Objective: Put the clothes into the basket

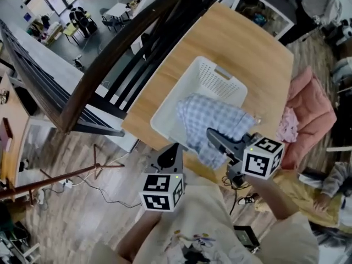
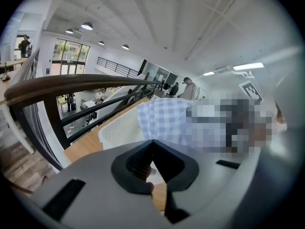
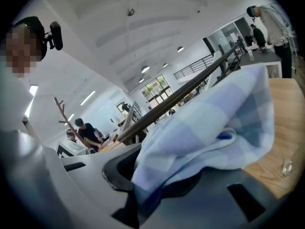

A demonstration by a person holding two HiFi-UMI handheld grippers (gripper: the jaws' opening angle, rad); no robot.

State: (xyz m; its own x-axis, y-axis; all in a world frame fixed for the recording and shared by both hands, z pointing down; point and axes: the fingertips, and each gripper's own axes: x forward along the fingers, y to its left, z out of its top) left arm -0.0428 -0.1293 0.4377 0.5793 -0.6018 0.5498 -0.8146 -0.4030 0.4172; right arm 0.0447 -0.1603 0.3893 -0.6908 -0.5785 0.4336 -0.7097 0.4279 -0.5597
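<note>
Here, right gripper [image 1: 212,133]: reaching in from the lower right, tilted down toward the basket [image 1: 220,84]; fingers [image 3: 116,168] clenched on the checked shirt [image 1: 212,117].
Shirt position: hanging from those fingers, draped across the basket's near rim.
Left gripper [image 1: 171,149]: low at the surface [image 1: 247,43] edge, aimed at the basket; its fingers [image 2: 133,168] pressed together, empty.
Basket: white, on the wooden surface.

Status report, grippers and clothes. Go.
Right gripper shut on checked shirt; left gripper shut, empty. Shirt over the basket near rim, not yet released. Nothing blocking the basket.
</note>
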